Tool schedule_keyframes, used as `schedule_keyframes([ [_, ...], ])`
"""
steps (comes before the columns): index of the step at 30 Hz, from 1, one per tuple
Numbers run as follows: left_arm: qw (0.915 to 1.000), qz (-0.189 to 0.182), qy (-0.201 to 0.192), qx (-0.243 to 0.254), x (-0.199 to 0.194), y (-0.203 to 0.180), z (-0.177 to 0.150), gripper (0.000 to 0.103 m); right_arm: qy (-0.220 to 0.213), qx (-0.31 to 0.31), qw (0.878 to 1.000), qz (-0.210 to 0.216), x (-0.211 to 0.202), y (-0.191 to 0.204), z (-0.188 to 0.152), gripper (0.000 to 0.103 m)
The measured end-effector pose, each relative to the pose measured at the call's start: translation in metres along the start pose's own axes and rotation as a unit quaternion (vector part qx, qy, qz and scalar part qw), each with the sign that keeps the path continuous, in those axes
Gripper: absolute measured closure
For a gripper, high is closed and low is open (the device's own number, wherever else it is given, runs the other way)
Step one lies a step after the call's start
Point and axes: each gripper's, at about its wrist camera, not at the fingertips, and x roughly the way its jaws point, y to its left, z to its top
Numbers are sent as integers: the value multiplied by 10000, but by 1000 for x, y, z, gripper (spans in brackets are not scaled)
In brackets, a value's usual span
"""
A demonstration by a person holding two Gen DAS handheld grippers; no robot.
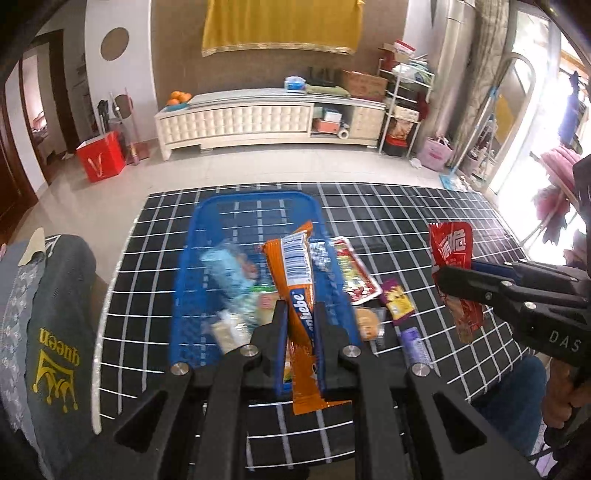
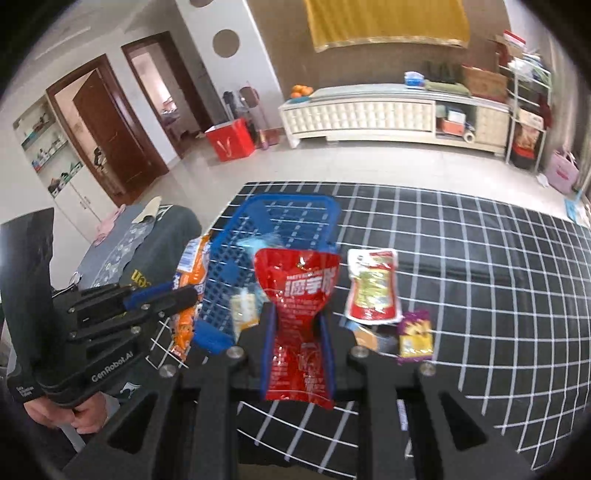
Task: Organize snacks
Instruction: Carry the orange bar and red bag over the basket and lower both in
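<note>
A: Report the tool state, left unit first.

B: The left gripper (image 1: 300, 314), at lower centre of the left wrist view, has its black fingers with blue pads closed on a long orange foil snack wrapper with a white barcode panel (image 1: 295, 280). The wrapper stands nearly upright between the pads, above the blue perforated plastic basket (image 1: 192, 258).

A: And the right unit?

B: The right gripper (image 2: 297, 325), lower centre of the right wrist view, is clamped on a red glossy snack pouch with white characters (image 2: 299, 288). The pouch is pinched at its waist and flares above the pads. In the left wrist view the same pouch (image 1: 452, 247) appears at the right edge of the frame, clear of the table.

A: Surface?

B: A black tablecloth with a white grid pattern (image 1: 406, 221) covers the table. The basket sits at centre left and holds several blurred packets. Just beside its right wall lie a red-and-white flat sachet (image 2: 373, 286), a small purple-and-yellow packet (image 2: 415, 334) and a round tan biscuit in clear wrap (image 1: 367, 322).

A: Room?

B: A cream tufted low cabinet (image 1: 258, 118) stands along the back wall under a yellow hanging cloth (image 1: 280, 26). A red cardboard box (image 1: 101, 157) is on the floor at upper left.
</note>
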Motion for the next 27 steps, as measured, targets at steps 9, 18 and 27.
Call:
schedule_keyframes([
  [9,9996,-27,235,-131,21,40,-4,92,247,-218,9995,-37,46,34,6,77],
  [18,9985,-143,505,-180,50,57,-11,91,561,-236,9981,-136,81,40,7,77],
  [27,9975,-122,664,-211,70,64,-11,91,682,-274,9971,-193,100,43,10,76],
])
